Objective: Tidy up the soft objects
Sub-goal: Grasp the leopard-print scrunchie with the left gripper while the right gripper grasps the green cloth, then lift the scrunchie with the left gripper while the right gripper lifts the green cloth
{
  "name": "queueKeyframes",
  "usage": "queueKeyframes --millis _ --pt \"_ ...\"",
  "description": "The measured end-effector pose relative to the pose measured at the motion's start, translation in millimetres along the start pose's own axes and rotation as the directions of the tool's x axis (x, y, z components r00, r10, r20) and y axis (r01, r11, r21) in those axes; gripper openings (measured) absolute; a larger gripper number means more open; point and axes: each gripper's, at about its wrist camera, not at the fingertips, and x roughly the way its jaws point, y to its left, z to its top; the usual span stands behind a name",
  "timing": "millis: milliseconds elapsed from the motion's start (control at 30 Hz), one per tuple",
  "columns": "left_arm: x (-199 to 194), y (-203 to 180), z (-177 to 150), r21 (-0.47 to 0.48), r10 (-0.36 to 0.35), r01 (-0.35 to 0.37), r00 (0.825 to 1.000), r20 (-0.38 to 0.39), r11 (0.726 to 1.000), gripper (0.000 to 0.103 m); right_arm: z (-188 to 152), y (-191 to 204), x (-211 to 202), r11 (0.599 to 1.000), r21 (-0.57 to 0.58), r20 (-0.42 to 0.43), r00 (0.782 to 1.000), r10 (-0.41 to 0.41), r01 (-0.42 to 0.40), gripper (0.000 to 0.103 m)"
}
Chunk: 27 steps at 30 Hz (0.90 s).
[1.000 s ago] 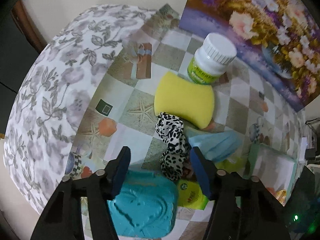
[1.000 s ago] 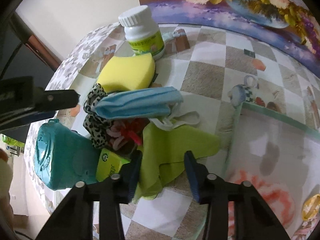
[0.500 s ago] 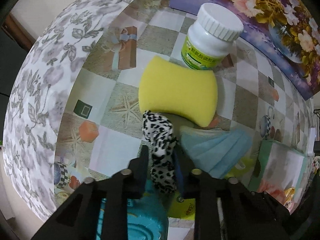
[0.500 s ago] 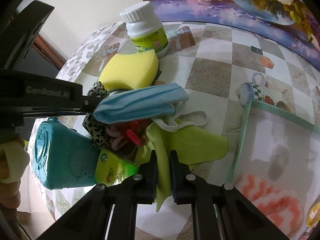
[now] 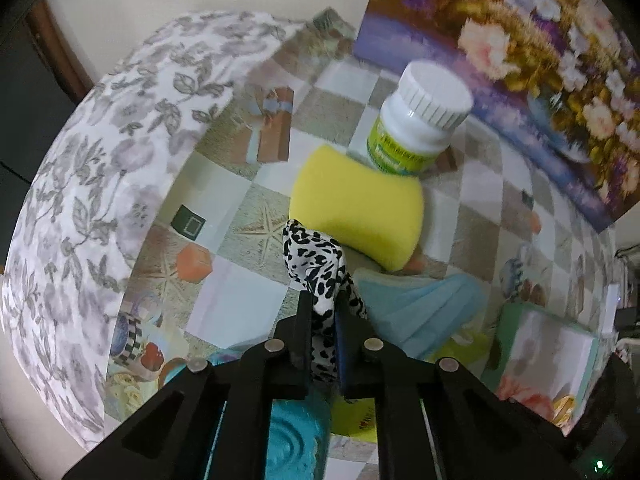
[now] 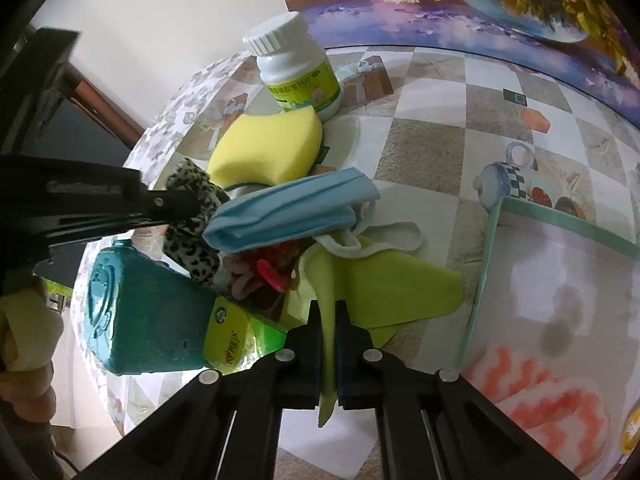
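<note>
A leopard-print scrunchie (image 5: 316, 256) rises from the pile, and my left gripper (image 5: 323, 304) is closing its jaws with the pads pressed on it. It shows in the right wrist view too, scrunchie (image 6: 192, 240) under the left gripper (image 6: 188, 208). My right gripper (image 6: 328, 312) is shut on a fold of the lime-green cloth (image 6: 392, 292). A blue face mask (image 6: 288, 212) lies over the cloth, with its white loops on the cloth. Behind the mask rests a yellow sponge (image 6: 268, 152). Pink and red hair ties (image 6: 268, 276) sit half hidden under the mask.
A white pill bottle (image 5: 416, 128) stands behind the sponge. A teal embossed box (image 6: 144, 312) and a green packet (image 6: 236, 340) lie at the pile's near left. A tray with a green rim (image 6: 486, 264) sits right. A flower painting (image 5: 520, 32) leans at the back. A person's hand (image 6: 24, 344) is at far left.
Both grippers have closed from open: the left onto the leopard scrunchie, which now stands pulled up between its pads, and the right onto the green cloth's edge.
</note>
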Motion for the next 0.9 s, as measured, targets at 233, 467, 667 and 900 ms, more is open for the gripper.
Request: queueKeyframes --millis 233,467,667,900 --pt "-28.7 1.0 -21.5 -0.068 -0.045 0.052 0.994 0.1 0.996 0.009 -1.1 -2.1 -10.0 0.998 0.026 0.02 0.999 0.05 -0.05 0.005" --pt "-52.9 0.7 -33.1 -0.123 -0.058 0.081 0.983 0.175 0.989 0.009 -0.8 -8.4 -32.3 0.992 0.057 0.068 0.991 0.112 -0.116 0.005" --pt "-75.8 -3.7 -47.3 -0.152 -0.066 0.103 0.971 0.231 0.983 0.009 0.0 -11.0 -55.9 0.983 0.07 0.116 0.981 0.159 -0.168 0.005" --pt "-97.7 -11.9 -52.5 -0.111 -0.091 0.128 0.954 0.286 0.986 0.009 1.3 -6.4 -93.4 0.983 0.056 0.195 0.968 0.159 -0.173 0.005"
